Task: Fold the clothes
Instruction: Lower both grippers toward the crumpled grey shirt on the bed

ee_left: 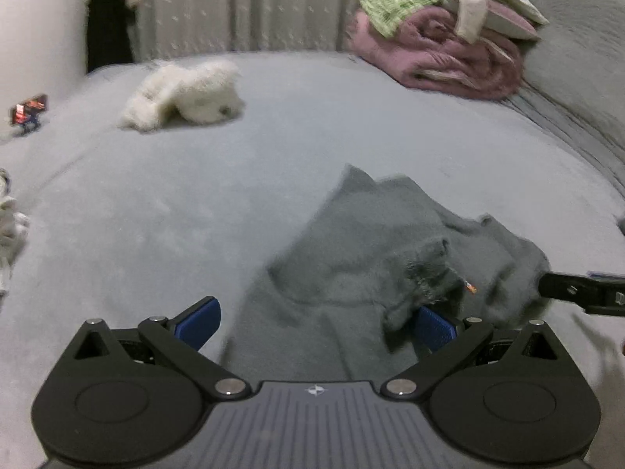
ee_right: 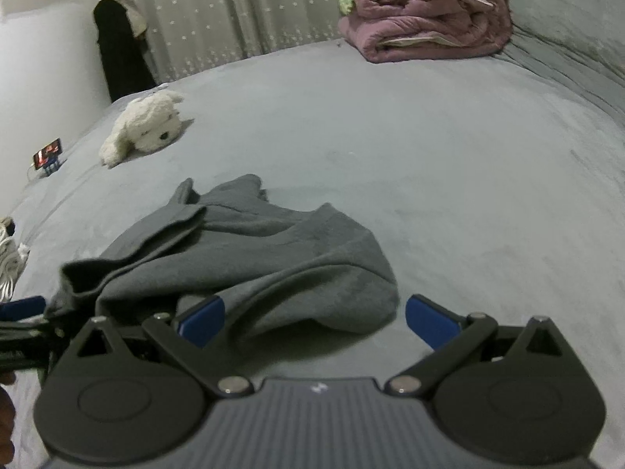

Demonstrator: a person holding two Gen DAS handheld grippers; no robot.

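Looked like a soft, floppy grey garment, probably light; near hem best, both grippers' jaws spread wide.

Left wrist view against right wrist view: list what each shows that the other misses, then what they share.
Only the left wrist view: a small orange tag on the grey garment, and the right gripper's finger entering at the right edge. Only the right wrist view: the plush's dark eye. Both: grey garment crumpled on the bed, white plush toy, purple blanket pile, and both grippers open.
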